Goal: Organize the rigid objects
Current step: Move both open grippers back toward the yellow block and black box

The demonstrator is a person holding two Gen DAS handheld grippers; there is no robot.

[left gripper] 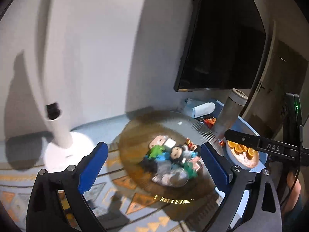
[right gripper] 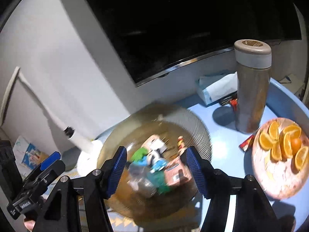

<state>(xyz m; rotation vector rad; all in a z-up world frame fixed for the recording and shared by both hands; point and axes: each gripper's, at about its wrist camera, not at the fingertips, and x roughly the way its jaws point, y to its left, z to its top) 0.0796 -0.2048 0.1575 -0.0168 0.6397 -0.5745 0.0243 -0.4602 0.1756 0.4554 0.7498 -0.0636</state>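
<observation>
Toys (right gripper: 154, 166) in bowl (right gripper: 195, 123), flask (right gripper: 251, 89) behind, orange plate (right gripper: 278, 176) right

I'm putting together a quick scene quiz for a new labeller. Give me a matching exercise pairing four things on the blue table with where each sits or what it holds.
Things:
1. amber ribbed glass plate
2. pink marbled dish
3. tall brown lidded flask
4. pale blue tissue pack

Descriptions:
A. holds orange wedges
B. lies at the back, below the dark screen
C. holds a pile of small toy figures
D. stands upright between the tissue pack and the dish

Pairs: 1-C, 2-A, 3-D, 4-B
</observation>
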